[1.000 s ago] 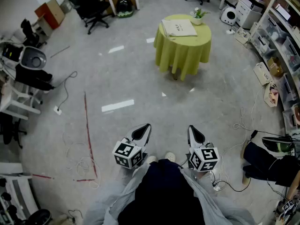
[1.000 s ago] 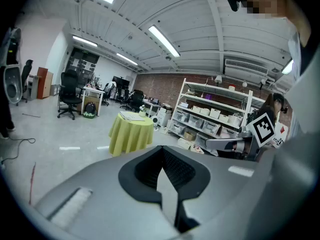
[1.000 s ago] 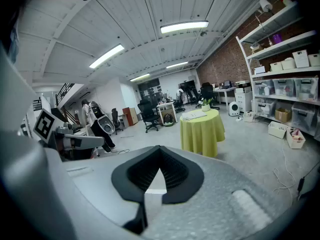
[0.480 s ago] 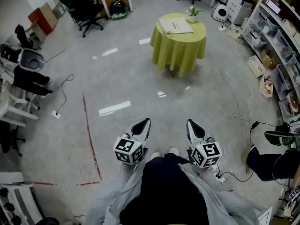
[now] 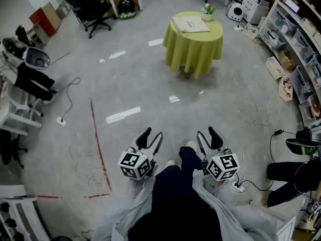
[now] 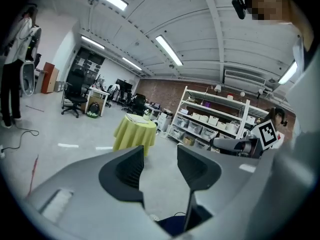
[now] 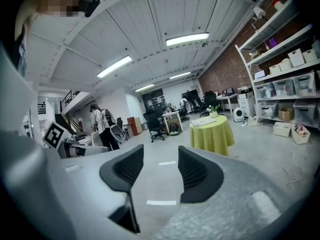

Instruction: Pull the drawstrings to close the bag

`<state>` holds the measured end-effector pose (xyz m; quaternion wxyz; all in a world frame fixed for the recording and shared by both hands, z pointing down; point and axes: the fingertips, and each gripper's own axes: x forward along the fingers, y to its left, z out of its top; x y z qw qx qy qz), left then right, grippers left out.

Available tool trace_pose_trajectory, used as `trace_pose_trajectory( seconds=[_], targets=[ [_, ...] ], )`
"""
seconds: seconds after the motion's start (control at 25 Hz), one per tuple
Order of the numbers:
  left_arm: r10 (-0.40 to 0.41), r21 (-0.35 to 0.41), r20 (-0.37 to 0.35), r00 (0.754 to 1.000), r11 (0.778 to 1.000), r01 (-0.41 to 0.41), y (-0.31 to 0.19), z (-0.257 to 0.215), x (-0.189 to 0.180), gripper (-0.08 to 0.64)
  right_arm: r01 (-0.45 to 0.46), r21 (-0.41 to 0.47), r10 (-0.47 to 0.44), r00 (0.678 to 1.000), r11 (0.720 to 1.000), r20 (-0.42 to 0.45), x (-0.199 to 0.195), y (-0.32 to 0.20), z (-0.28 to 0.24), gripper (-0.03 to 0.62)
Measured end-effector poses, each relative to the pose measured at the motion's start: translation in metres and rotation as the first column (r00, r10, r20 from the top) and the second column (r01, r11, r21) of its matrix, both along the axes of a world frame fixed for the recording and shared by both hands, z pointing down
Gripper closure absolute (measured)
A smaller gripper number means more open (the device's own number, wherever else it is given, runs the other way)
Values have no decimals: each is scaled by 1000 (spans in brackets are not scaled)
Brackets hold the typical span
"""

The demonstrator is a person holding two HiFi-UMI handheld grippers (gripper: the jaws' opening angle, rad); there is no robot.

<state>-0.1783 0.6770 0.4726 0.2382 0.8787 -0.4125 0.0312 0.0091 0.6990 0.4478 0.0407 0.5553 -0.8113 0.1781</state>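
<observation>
A pale flat bag (image 5: 189, 24) lies on a round table (image 5: 193, 46) draped in yellow-green cloth, far across the floor from me. A small potted plant (image 5: 207, 10) stands beside it. My left gripper (image 5: 152, 137) and right gripper (image 5: 206, 134) are held low in front of my body, pointing toward the table. Both sets of jaws are opening with nothing between them. The left gripper view shows the left gripper (image 6: 160, 164) with the table (image 6: 134, 134) beyond it. The right gripper view shows the right gripper (image 7: 161, 166) and the table (image 7: 212, 134) to its right.
Shelves with boxes (image 5: 301, 39) line the right wall. Cables (image 5: 261, 124) trail on the floor at right, and a red tape line (image 5: 95, 144) runs at left. An office chair (image 5: 90, 6) stands at the back left. A seated person's legs (image 5: 288, 172) are at right.
Both grippers' jaws have gone from shut to apart. I have stepped slightly forward, one foot now ahead between the grippers.
</observation>
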Motion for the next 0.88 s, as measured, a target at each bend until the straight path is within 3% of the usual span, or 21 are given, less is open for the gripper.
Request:
trace_pose_trajectory(
  seconds=[0.08,0.16,0.2,0.48,0.88],
  targets=[
    [-32,4,28,999,999,32,-2,3,-8,358,8,-2,-8,1000,1000,-9,-3,-4,1,407],
    [-52,2,45,998,999,52,-6,5,-14,439,16,-11,-16,1000,1000,-7,-6,-11,4,407],
    [-57,0,44,997,998,57,-7,5,-15,446,26,-16,-26,1000,1000,-7,-9,-14,5,407],
    [-111,2,32,993,994,111,-56,4,-21,442,88,-18,-88,996,996,-12,-18,-74,4,407],
    [-160,33,52,986,987,159,-174,-15,-4,419,141,3,-140,990,990,-8,2,-207,-12,408]
  ],
)
